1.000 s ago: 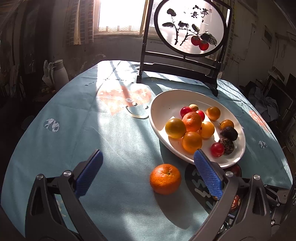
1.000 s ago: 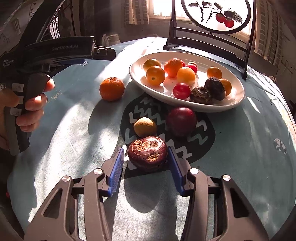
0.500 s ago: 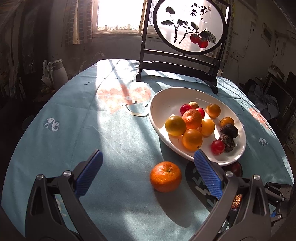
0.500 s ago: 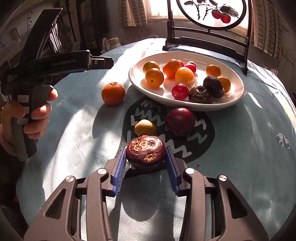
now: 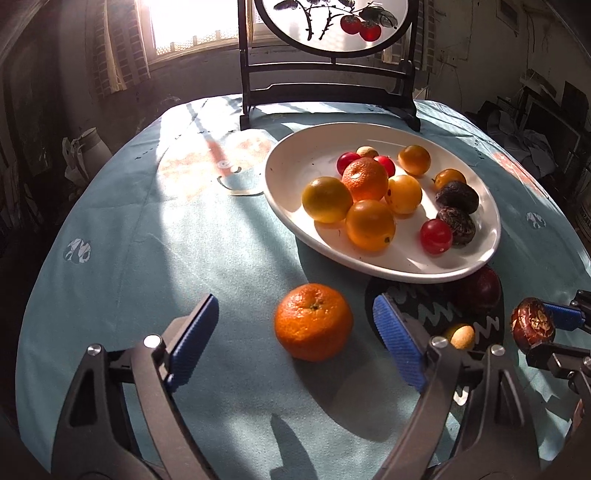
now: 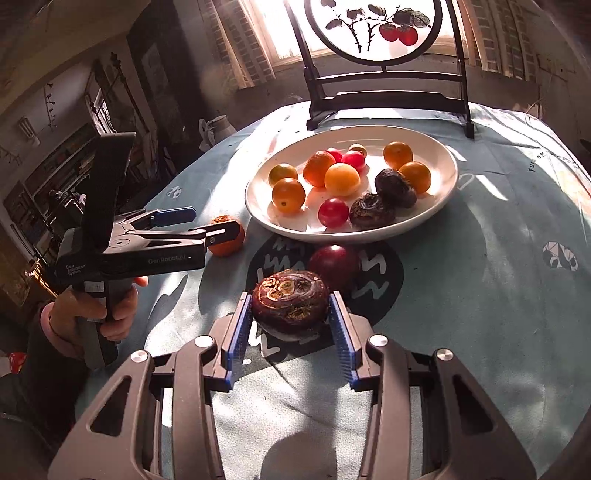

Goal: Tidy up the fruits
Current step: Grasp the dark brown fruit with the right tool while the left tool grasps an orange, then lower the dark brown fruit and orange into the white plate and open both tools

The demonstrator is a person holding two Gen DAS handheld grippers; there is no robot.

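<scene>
A white oval plate (image 5: 295,173) (image 6: 443,162) holds several oranges, small red fruits and two dark chestnuts. A loose mandarin (image 5: 313,321) (image 6: 226,240) lies on the teal cloth, between the open jaws of my left gripper (image 5: 291,339) (image 6: 195,221), which is not touching it. My right gripper (image 6: 291,325) (image 5: 554,332) is shut on a dark brown water chestnut (image 6: 290,301) (image 5: 532,325), held above the cloth. A dark red plum (image 6: 334,260) (image 5: 480,286) and a small yellow fruit (image 5: 460,335) lie by the plate's near rim.
A black-framed round painted screen (image 5: 332,22) (image 6: 380,29) stands behind the plate. A white jug (image 5: 83,146) sits beyond the table's left edge. A dark round print (image 6: 388,273) marks the cloth under the plum. The table edge curves close on both sides.
My left gripper has moved forward so its open jaws now flank the mandarin. My right gripper has closed on the water chestnut and lifted it off the cloth.
</scene>
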